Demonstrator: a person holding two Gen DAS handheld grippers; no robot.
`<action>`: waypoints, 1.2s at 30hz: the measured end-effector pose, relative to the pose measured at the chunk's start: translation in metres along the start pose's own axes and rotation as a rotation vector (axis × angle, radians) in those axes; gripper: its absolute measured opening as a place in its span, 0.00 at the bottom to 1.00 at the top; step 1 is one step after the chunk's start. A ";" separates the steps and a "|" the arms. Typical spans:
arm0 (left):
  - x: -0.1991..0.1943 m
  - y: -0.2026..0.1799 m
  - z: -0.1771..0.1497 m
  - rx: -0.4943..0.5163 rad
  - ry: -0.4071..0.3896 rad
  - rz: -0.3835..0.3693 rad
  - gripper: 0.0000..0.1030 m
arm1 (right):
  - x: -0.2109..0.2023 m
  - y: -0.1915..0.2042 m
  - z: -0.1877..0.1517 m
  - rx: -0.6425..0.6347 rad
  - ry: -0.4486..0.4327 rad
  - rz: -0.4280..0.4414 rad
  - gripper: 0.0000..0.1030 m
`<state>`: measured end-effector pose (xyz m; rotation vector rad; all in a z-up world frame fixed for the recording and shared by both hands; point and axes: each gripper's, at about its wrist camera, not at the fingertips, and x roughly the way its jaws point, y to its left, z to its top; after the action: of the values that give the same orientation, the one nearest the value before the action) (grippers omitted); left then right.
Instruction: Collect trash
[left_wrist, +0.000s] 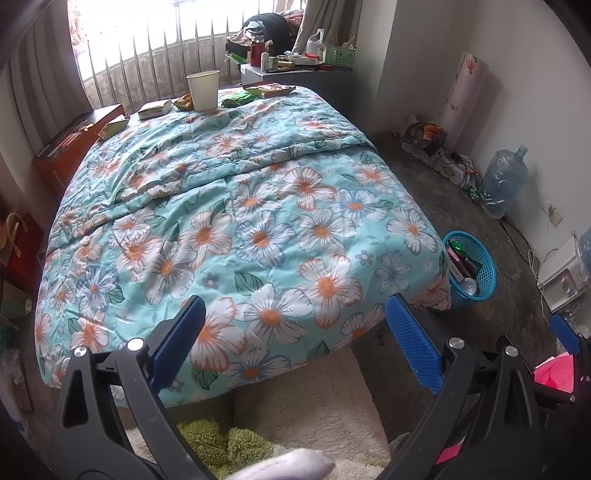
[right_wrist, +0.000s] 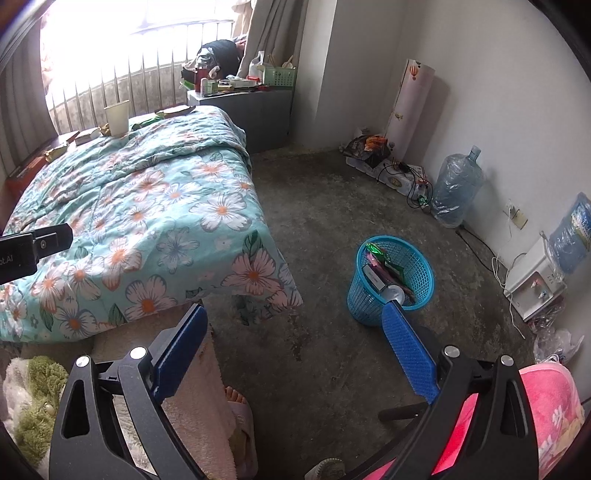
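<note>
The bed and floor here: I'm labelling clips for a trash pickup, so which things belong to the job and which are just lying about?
Part of the job:
- paper cup
- snack wrappers at the bed's far end
- green packet
- blue waste basket, already holding trash
- left hand-held gripper and right hand-held gripper, both open and empty

Just lying about:
- floral quilt
- water jug
- pink blanket
- cluttered bedside table

A turquoise quilt (left_wrist: 236, 206) patterned with white-and-orange flowers is being shown; a blue mesh basket (right_wrist: 391, 284) and cream cup (left_wrist: 203, 90) are being seen
</note>
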<state>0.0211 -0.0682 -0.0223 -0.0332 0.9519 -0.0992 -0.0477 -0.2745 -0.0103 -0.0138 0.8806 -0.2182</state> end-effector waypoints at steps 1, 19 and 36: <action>0.001 0.000 0.000 0.002 0.002 0.000 0.91 | 0.000 -0.001 0.000 0.004 0.000 0.003 0.90; 0.003 -0.002 0.000 0.006 0.011 0.000 0.91 | -0.009 -0.007 0.006 0.040 -0.028 0.035 0.90; 0.004 -0.001 -0.001 -0.002 0.012 -0.011 0.91 | -0.011 -0.002 0.011 0.023 -0.028 0.038 0.90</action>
<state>0.0226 -0.0699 -0.0263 -0.0394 0.9644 -0.1083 -0.0469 -0.2756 0.0054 0.0214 0.8499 -0.1918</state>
